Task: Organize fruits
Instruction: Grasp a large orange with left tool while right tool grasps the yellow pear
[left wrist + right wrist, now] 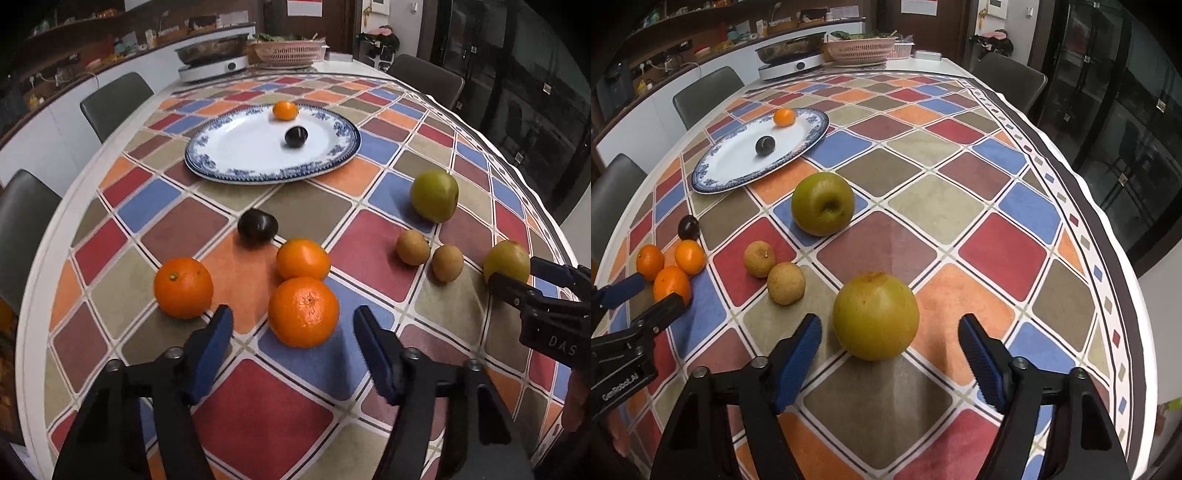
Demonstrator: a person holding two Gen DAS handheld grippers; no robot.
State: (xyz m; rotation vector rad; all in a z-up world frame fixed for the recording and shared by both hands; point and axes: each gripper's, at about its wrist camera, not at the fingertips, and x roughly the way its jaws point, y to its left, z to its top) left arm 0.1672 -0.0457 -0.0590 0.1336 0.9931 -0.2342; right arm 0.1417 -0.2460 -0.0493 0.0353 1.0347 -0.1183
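Orange (pixel 303 312) btwn open left jaws, untouched

We cannot read the shelf clutter (pixel 74 55) behind the worktop's far left edge; it is too dark and small. The basket (pixel 290 51) at the far edge holds greens we cannot identify. In the left wrist view, the right tongs (pixel 513 275) cover the near side of the yellow-green fruit (pixel 506 258), and the picture's right edge cuts off their body. In the right wrist view, the left tongs (pixel 652 291) hide the lower part of the nearest orange (pixel 672 282). The worktop's near edge (pixel 849 469) lies hidden under both sets of tongs. The poster (pixel 919 5) is cropped at the top.
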